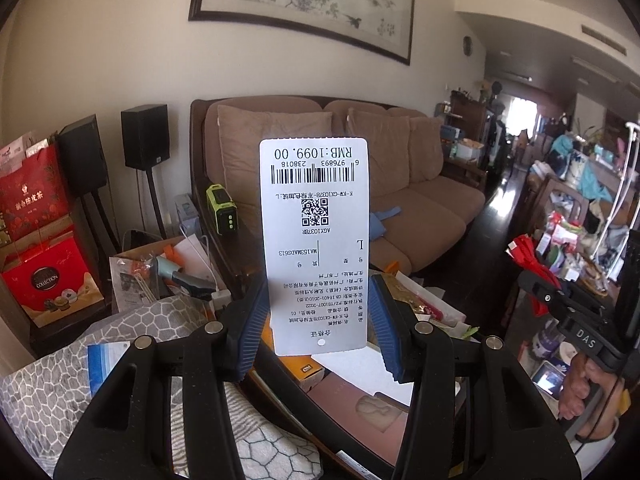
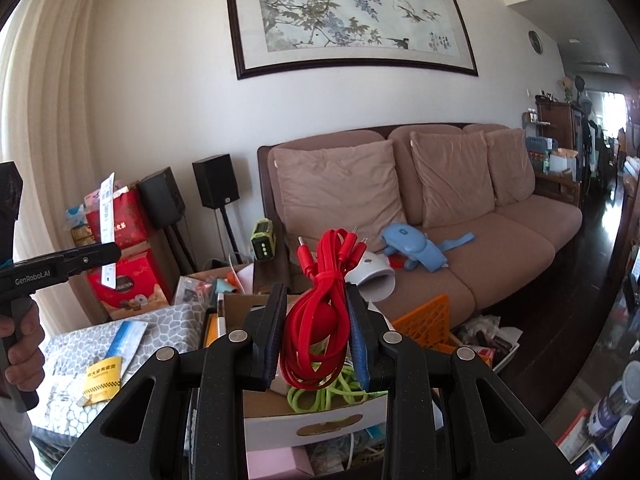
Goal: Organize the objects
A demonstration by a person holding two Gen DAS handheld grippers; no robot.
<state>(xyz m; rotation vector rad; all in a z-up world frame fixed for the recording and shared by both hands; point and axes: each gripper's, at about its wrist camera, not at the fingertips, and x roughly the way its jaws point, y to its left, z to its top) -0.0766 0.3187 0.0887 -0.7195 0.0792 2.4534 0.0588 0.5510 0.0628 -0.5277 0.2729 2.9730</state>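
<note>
My left gripper [image 1: 318,320] is shut on a white price tag [image 1: 316,240] printed with a barcode, a QR code and "RMB:1099.00", and holds it upright in the air. The tag also shows edge-on in the right wrist view [image 2: 107,232], in the left gripper [image 2: 102,256] at the far left. My right gripper [image 2: 316,336] is shut on a bundled red cable [image 2: 320,304], tied with a red strap, and holds it above a cardboard box [image 2: 312,420] that contains a green cable [image 2: 324,394]. The right gripper also shows in the left wrist view [image 1: 540,292], with the red cable [image 1: 524,252].
A brown sofa [image 2: 460,240] with cushions stands behind; a blue toy [image 2: 416,248] lies on it. A grey patterned cushion [image 1: 132,344] with papers lies at the lower left. Red gift boxes [image 1: 44,272], black speakers [image 1: 144,136], an orange crate [image 2: 428,320] and a cluttered table [image 1: 580,240] surround me.
</note>
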